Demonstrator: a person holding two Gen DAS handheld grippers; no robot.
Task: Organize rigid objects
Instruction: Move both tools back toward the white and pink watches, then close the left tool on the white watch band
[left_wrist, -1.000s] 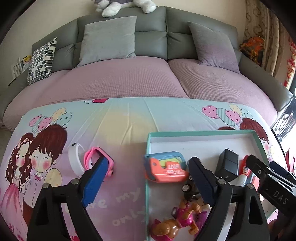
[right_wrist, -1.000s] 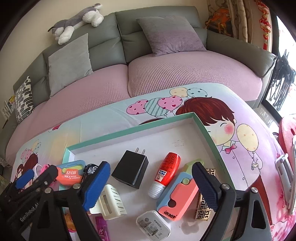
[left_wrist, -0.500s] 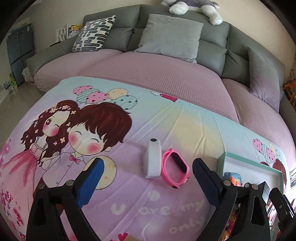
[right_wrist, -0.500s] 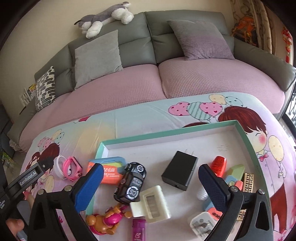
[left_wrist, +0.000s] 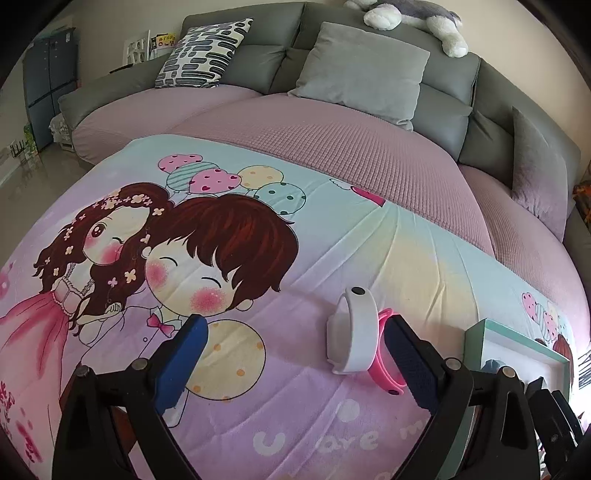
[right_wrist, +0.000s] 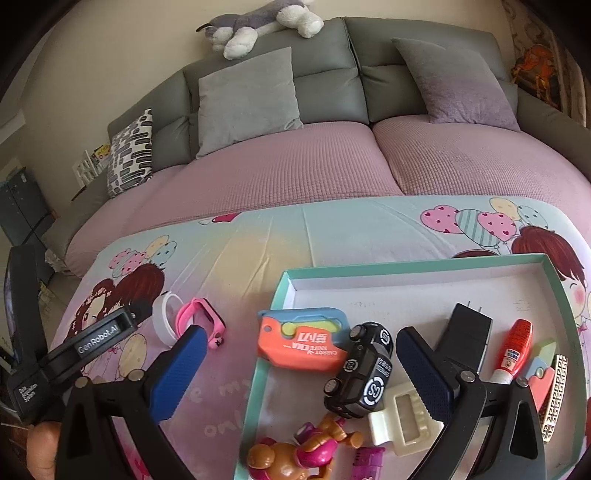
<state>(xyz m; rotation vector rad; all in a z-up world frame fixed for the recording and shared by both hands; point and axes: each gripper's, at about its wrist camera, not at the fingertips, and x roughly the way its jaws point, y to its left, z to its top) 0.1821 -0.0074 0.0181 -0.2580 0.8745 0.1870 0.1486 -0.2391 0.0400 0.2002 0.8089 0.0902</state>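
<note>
A white wristband (left_wrist: 352, 330) and a pink watch (left_wrist: 384, 369) lie side by side on the cartoon cloth, left of a teal-rimmed box (left_wrist: 517, 341). My left gripper (left_wrist: 295, 358) is open and empty, just short of them; its right finger overlaps the pink watch. In the right wrist view the white wristband (right_wrist: 165, 321) and the pink watch (right_wrist: 201, 323) sit left of the box (right_wrist: 424, 266), which holds an orange carrot knife (right_wrist: 303, 343), a black toy car (right_wrist: 360, 376), a black charger (right_wrist: 467, 341) and a red tube (right_wrist: 515, 349). My right gripper (right_wrist: 299, 369) is open and empty above the box's left edge.
The box also holds a cream clip (right_wrist: 404, 421), a toy figure (right_wrist: 303, 450) and a patterned bar (right_wrist: 556, 395). A grey sofa with a pink cover (left_wrist: 332, 147) and cushions runs behind the table. The table edge falls to the floor at far left (left_wrist: 22, 162).
My left gripper has swung left, away from the box, and come closer to the wristband and watch. My right gripper has shifted left, over the box's left side. Both stay open.
</note>
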